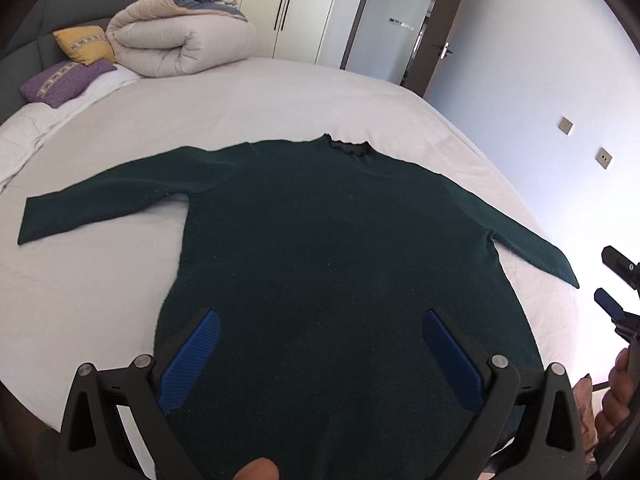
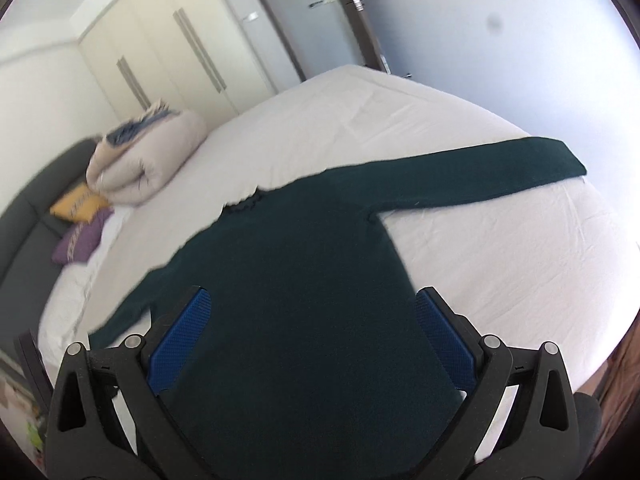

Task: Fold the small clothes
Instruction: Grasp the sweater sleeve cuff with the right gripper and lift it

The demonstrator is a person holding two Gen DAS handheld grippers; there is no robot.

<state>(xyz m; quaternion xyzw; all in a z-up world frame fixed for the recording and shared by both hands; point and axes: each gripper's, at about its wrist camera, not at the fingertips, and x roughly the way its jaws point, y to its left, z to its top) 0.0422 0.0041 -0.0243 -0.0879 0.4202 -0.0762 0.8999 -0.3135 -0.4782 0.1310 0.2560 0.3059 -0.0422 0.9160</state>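
A dark green long-sleeved sweater (image 1: 332, 236) lies flat on the white bed (image 1: 240, 96), collar at the far side and both sleeves spread out. It also shows in the right wrist view (image 2: 304, 280). My left gripper (image 1: 320, 320) is open and empty above the sweater's lower body. My right gripper (image 2: 312, 300) is open and empty above the lower right part of the sweater, and it shows at the right edge of the left wrist view (image 1: 616, 284).
A rolled beige duvet (image 1: 180, 40), a yellow pillow (image 1: 86, 44) and a purple pillow (image 1: 64, 82) lie at the bed's head by a dark headboard (image 1: 28, 40). Wardrobes (image 1: 280, 4) and a door (image 1: 404, 28) stand beyond the bed.
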